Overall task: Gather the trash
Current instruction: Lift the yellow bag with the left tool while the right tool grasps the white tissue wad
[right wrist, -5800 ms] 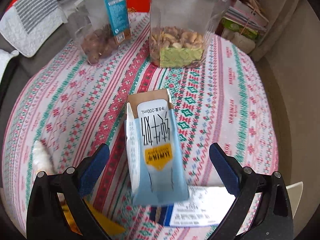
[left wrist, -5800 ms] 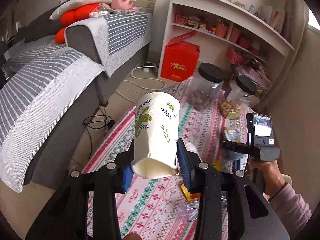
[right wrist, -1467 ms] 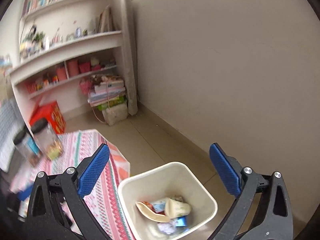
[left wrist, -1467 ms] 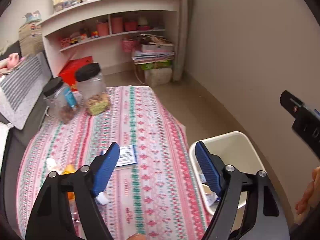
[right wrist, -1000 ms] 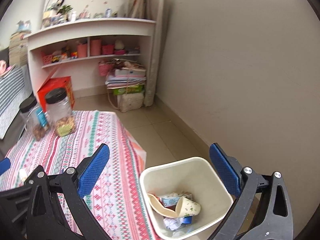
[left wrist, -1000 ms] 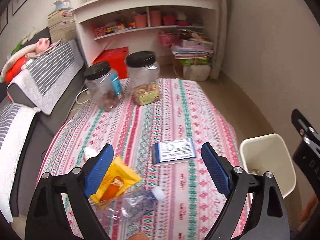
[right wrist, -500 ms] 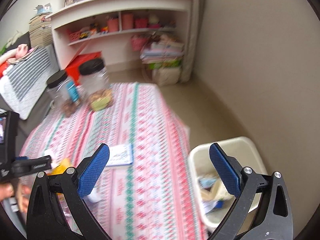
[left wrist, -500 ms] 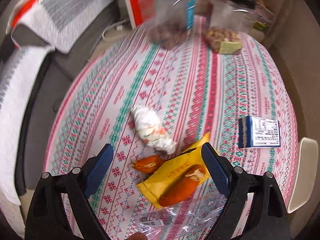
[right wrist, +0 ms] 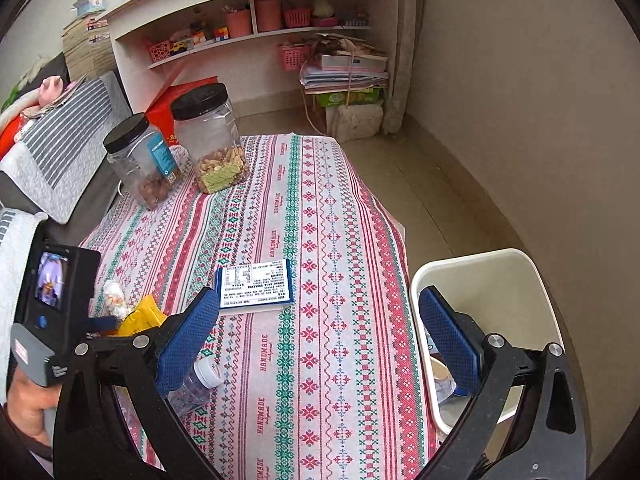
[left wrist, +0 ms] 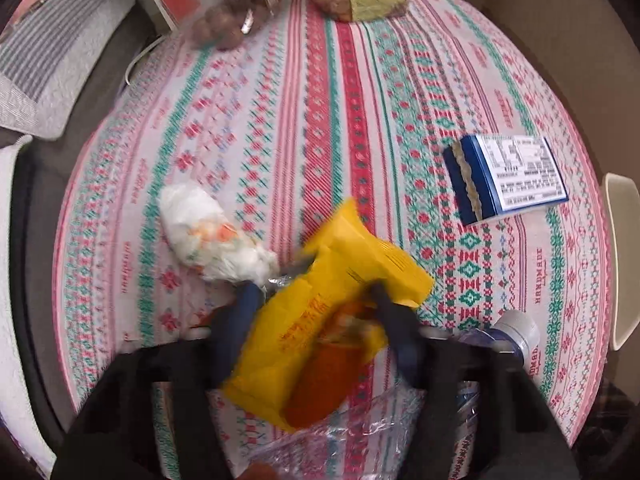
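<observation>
Left wrist view: the left gripper (left wrist: 316,300), blurred, has its jaws clenched on a crinkled yellow snack wrapper (left wrist: 332,308) low over the patterned-cloth surface (left wrist: 320,100), beside a crumpled white tissue (left wrist: 208,236).

Right wrist view: the right gripper (right wrist: 320,336) hovers, jaws released; the cream plastic bin (right wrist: 492,280) holds partly hidden scraps.

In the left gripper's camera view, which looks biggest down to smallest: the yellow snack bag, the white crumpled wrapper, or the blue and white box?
1. yellow snack bag, though it sits nearest the camera, which inflates it.
2 and 3. white crumpled wrapper and blue and white box look about alike; I would not rank them.
</observation>
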